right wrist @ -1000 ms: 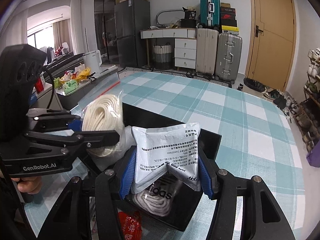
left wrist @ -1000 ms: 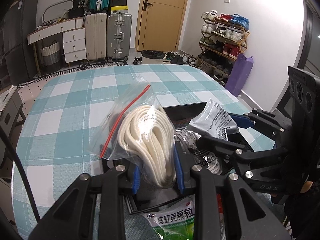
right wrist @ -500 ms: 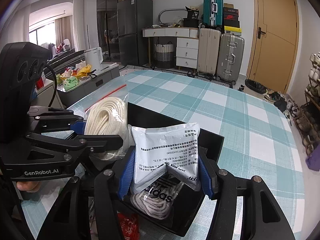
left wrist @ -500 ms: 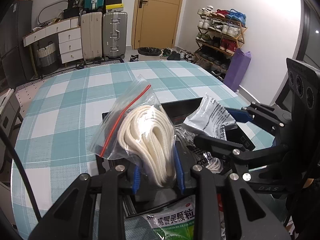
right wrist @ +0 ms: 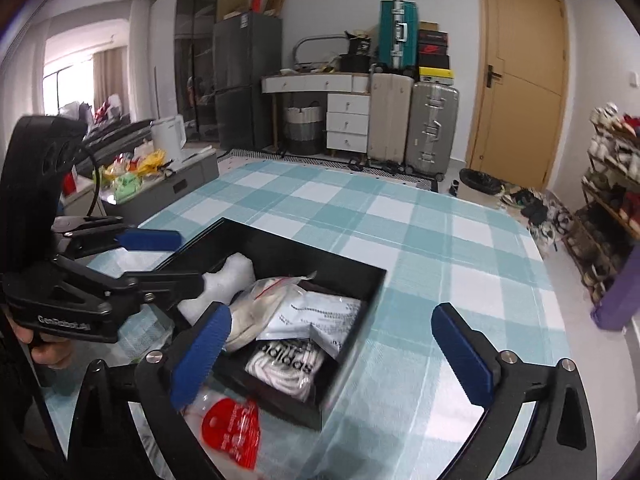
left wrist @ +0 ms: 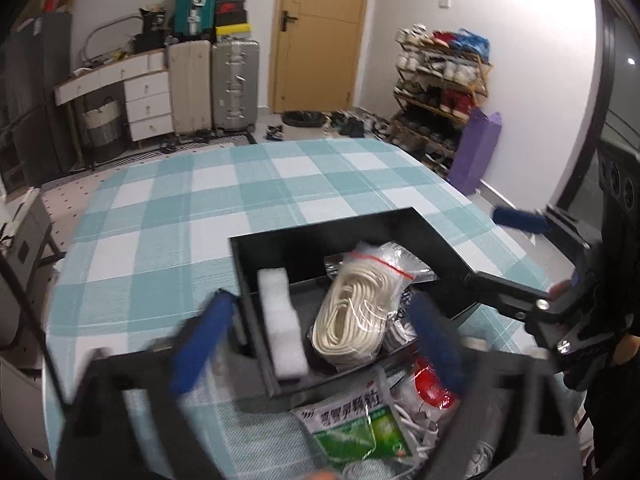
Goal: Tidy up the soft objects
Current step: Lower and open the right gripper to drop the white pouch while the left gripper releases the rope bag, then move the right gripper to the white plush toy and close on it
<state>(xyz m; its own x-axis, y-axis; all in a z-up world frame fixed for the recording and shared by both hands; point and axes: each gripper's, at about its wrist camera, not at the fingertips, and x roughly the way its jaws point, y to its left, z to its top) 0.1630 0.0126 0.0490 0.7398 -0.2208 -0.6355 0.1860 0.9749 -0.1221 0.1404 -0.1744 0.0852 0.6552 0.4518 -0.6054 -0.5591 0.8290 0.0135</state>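
A black open box sits on the checked table. Inside lie a clear bag of white rope, a white printed pouch, a bag of white laces marked adidas and a white foam block. My left gripper is open and empty, just above the near side of the box. My right gripper is open and empty above the box's near right corner.
A green and white medicine pack, a white cable and a red-labelled bag lie on the table in front of the box. Suitcases, drawers, a shoe rack and a door stand beyond the table.
Both grippers have opened. The rope bag left the left gripper and the white pouch left the right gripper; both now lie in the box. Both grippers have pulled back and up.
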